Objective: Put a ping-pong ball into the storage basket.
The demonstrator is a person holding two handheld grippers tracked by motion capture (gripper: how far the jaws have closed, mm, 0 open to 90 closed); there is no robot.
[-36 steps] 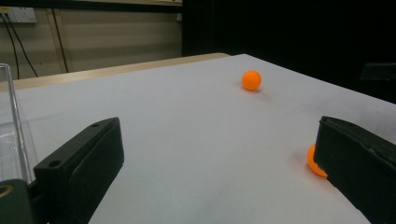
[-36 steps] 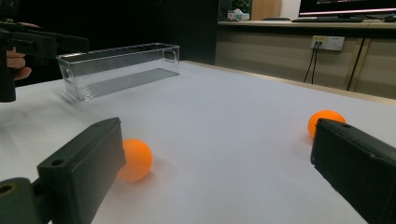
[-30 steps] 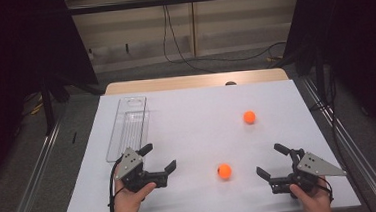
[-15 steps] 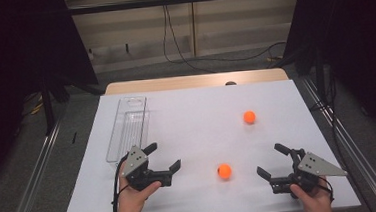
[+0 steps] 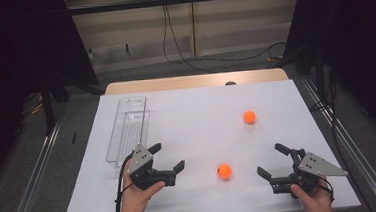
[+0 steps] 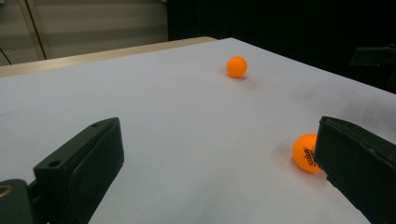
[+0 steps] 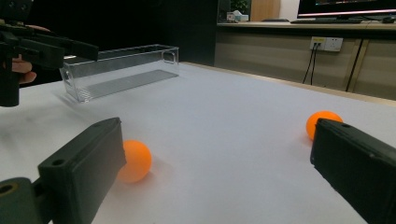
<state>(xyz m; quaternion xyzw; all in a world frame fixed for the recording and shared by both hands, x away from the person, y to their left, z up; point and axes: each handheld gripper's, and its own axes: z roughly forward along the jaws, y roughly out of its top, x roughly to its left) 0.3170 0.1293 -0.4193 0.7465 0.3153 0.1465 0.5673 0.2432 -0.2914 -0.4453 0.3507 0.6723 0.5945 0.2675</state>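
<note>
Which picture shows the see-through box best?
The high view: the clear box lies whole at the table's left side, open and empty. The right gripper view shows it far off from the side, partly behind the left gripper.

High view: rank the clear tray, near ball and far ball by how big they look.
1. Clear tray, largest by far.
2. Near ball and far ball: almost alike. The near one looks slightly bigger, perhaps because it is nearer the camera, so I won't rank them.

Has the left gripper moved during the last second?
Yes. The left gripper moved slightly right, away from the clear plastic tray and toward the near orange ball.
</note>
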